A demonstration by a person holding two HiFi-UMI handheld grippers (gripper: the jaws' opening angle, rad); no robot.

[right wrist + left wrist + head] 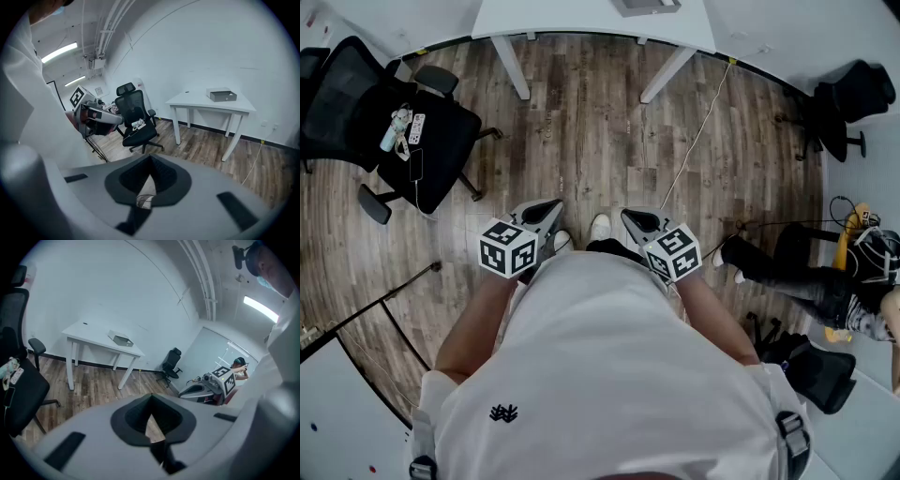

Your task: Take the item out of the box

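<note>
Left gripper point(549, 208): held close to the body at the left, pointed toward the floor; in the left gripper view point(151, 403) the jaws are seen pressed together, nothing between them.
Right gripper point(634, 219): held close to the body at the right, level with the left one; in the right gripper view point(150, 162) the jaws are seen closed, nothing gripped.
Box point(645, 6): grey, low, set on the white table point(581, 21), well apart from both grippers; also seen in the left gripper view point(121, 339) and the right gripper view point(221, 95). Contents cannot be made out.
Table: stood against the white wall, across the wooden floor point(591, 141) from the person.
Office chair point(403, 131): black, at the left, small objects laid on its seat.
Second person point(806, 272): seated at the right edge, legs stretched out.
Cable point(694, 141): run along the floor from the table's right leg toward the person.
</note>
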